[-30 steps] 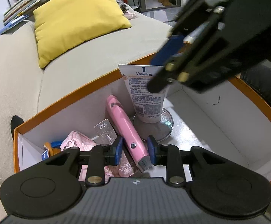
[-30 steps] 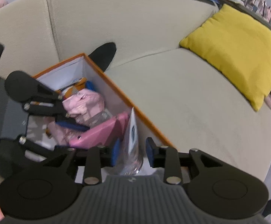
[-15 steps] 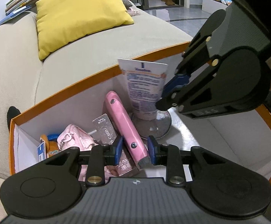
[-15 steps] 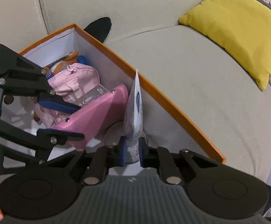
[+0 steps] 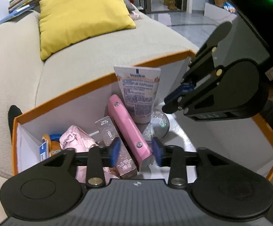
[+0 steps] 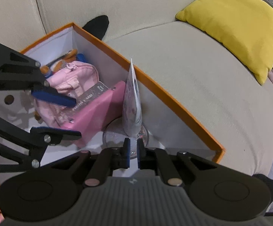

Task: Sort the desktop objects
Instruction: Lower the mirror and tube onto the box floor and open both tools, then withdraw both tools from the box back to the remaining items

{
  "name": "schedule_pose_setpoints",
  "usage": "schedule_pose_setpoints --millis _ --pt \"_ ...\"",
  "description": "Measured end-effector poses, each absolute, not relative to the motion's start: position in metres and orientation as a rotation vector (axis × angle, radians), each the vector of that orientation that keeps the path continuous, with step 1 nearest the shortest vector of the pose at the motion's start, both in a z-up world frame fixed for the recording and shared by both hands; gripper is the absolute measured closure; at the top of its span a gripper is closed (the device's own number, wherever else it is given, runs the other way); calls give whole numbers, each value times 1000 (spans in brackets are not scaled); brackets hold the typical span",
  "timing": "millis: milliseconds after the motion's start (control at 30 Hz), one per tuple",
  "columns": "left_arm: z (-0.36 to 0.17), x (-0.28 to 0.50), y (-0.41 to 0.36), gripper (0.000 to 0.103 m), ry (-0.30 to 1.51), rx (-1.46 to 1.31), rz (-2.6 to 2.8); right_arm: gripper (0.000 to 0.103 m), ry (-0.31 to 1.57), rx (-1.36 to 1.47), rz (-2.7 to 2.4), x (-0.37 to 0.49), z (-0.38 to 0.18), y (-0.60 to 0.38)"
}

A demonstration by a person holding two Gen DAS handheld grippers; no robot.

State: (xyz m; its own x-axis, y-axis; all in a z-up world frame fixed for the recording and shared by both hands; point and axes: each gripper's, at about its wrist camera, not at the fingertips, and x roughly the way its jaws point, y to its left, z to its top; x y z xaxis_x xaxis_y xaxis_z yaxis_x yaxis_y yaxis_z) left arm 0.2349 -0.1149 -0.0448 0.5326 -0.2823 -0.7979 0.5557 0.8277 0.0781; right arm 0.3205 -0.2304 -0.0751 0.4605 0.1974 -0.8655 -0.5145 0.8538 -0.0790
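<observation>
- The left gripper [image 5: 136, 151] hangs over the near part of the orange-rimmed box [image 5: 76, 92]; its jaws have just been opening and now stand apart on either side of the lower end of the pink case [image 5: 129, 130], with no pad pressing on it.
- The right gripper [image 6: 133, 155] sits to the right, above the near right part of the box; its jaws have just been closing and are now drawn to a narrow slit with nothing gripped between them.
- Just beyond the right gripper's tips lies a round glittery disc [image 6: 125, 138] on the white box floor.
- The Vaseline tube [image 5: 138, 92] stands on that disc, cap down, leaning toward the far wall of the box.
- The pink case lies tilted, its upper end resting beside the tube.
- Left of the case, touching it, is a glittery flat card pack [image 5: 115, 146] with printed lettering.
- Further left, a pink pouch [image 6: 74, 77] with a bead chain.
- In the far left corner of the box, an orange and blue item [image 5: 51, 144], too crowded to identify.
- The box rests on a beige sofa [image 6: 192, 75].
- Far off on the sofa lies a yellow cushion [image 5: 80, 13].
</observation>
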Motion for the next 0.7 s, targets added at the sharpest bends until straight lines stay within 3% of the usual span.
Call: schedule_pose_setpoints --millis 233,533,600,667,700 --pt "-3 195 -102 49 753 261 -488 96 917 -317 450 281 -53 -228" --pt "35 103 -69 49 635 162 -413 95 673 -187 465 187 -29 -223" --pt "36 87 -63 49 645 146 -392 90 655 -154 479 167 -29 -218" --pt "36 72 -58 49 657 147 -367 70 646 -130 490 149 -29 -212" --pt "35 67 -57 49 665 151 -357 66 643 -127 487 141 -30 -209"
